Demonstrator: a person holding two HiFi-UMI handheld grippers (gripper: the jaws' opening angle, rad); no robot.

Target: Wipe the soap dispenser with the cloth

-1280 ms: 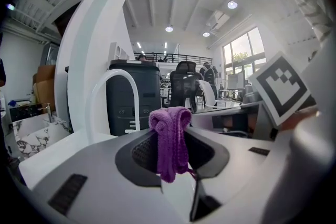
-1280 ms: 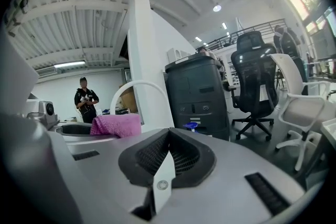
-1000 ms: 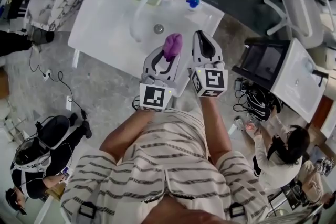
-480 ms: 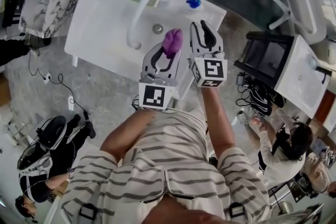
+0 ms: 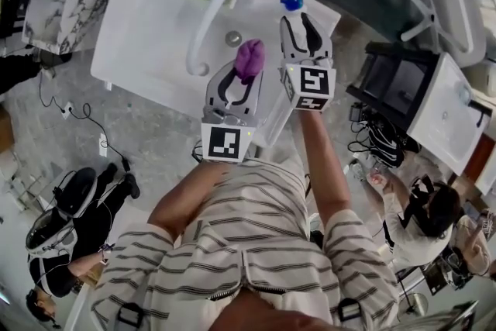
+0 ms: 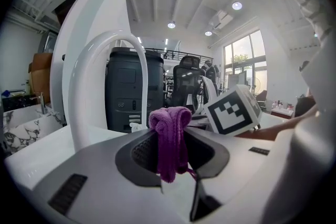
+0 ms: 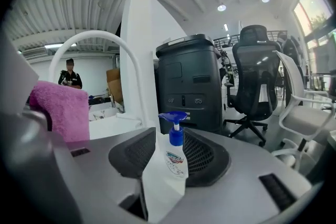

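White sink counter (image 5: 147,27) in an open office, arched tap (image 5: 203,12) over the basin. At the far right corner, upright: soap dispenser (image 5: 291,3), dead ahead of the right gripper (image 5: 304,21), framed in the gap of jaws just opened wide, not yet pinched. To its left, slightly farther back, left gripper (image 5: 245,81) clamped on a bunched purple cloth (image 5: 249,56). Probably next: closing on the soap dispenser, then bringing the purple cloth rightward.

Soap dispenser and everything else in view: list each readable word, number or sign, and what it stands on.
Soap dispenser: red-and-blue label, print too blurred to read.
Left marker cube, right marker cube: black-and-white square patterns, no words.
Nothing else is legible.
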